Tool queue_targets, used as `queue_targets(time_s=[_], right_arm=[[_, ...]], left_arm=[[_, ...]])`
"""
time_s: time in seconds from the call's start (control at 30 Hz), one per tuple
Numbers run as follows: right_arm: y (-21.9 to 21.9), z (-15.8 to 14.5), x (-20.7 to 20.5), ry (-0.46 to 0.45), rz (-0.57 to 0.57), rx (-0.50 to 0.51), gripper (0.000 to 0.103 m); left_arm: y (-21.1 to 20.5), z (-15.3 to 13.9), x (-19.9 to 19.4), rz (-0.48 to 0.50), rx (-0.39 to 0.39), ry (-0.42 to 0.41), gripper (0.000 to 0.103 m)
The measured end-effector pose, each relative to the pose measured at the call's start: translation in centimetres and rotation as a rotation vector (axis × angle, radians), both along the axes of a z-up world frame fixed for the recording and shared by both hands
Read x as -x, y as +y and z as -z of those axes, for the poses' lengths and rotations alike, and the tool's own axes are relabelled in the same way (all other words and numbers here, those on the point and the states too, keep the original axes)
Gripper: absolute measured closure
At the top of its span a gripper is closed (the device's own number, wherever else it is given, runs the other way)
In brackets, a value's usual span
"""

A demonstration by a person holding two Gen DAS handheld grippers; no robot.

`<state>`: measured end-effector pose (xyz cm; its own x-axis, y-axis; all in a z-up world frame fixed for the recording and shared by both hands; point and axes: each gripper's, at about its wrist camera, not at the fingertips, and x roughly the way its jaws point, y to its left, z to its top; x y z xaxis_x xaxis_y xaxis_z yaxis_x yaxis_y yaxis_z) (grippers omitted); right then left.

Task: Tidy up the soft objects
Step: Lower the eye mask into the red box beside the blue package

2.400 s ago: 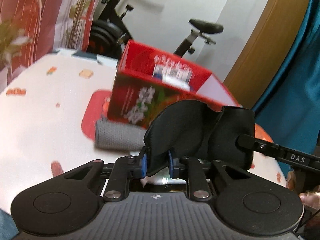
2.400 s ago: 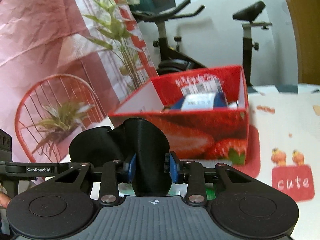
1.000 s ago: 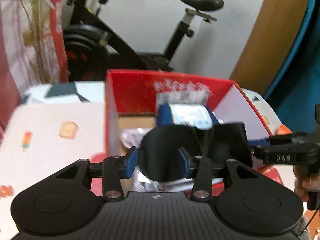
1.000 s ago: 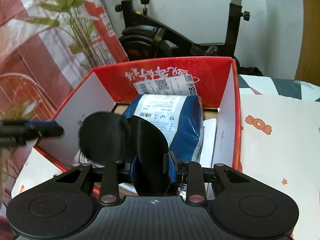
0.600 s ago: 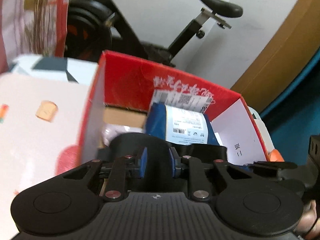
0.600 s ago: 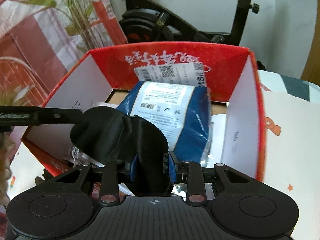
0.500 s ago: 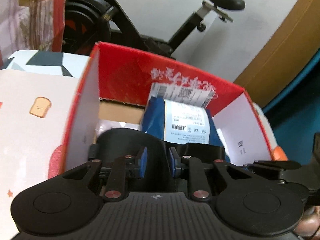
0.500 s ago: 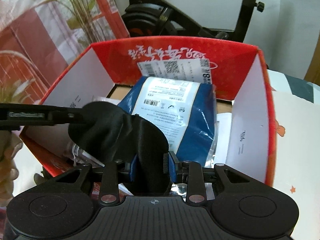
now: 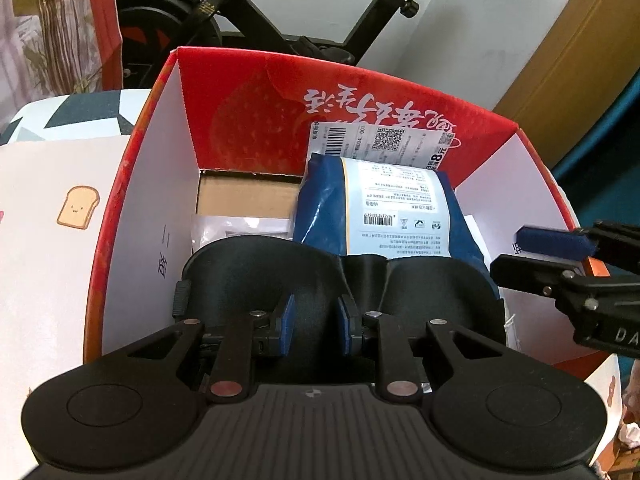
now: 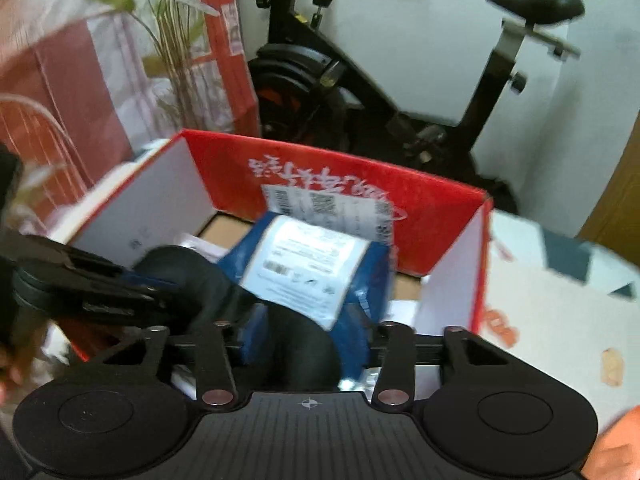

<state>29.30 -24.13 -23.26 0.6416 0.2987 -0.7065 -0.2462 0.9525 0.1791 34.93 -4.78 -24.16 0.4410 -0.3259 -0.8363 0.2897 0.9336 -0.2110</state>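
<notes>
My left gripper (image 9: 313,329) pinches the black eye mask (image 9: 420,280) at the near wall inside the red box (image 9: 248,116); my right gripper (image 10: 308,344) stands open around it.

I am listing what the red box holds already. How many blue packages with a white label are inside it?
1. The blue package stands at the back of the red box, leaning on its far wall, behind the black padded item. Others may be hidden underneath.

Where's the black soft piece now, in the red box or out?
In: the black soft piece hangs below the red box rim, beside the blue packet.
</notes>
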Motion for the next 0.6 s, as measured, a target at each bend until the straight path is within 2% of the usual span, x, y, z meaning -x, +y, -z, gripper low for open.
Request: queue_targets(time_s=[0.07,0.1,0.27,0.43,0.6], right_arm=[[0.3,0.9,-0.6,0.044,-0.029,-0.011,0.094],[0.6,1.4,-0.9,0.068,-0.043,-0.010,0.098],[1.3,3.8,-2.5,0.198,-0.045,-0.045,0.098],[2.6,4.2,-3.2,0.281,-0.088,0.046,0.098],[3.4,4.0,-3.3,0.284,-0.046,0.083,0.097]], left_arm=[[0.0,0.0,0.0,0.001,-0.001,0.000,0.079],[0.1,0.0,0.0,0.000,-0.002,0.001,0.079],[-0.3,0.1,-0.1,0.000,-0.013,0.000,0.079],[-0.4,0.1,-0.2,-0.003,-0.011,0.002,0.079],[-0.3,-0.4,0.3,-0.008,-0.025,-0.024,0.079]])
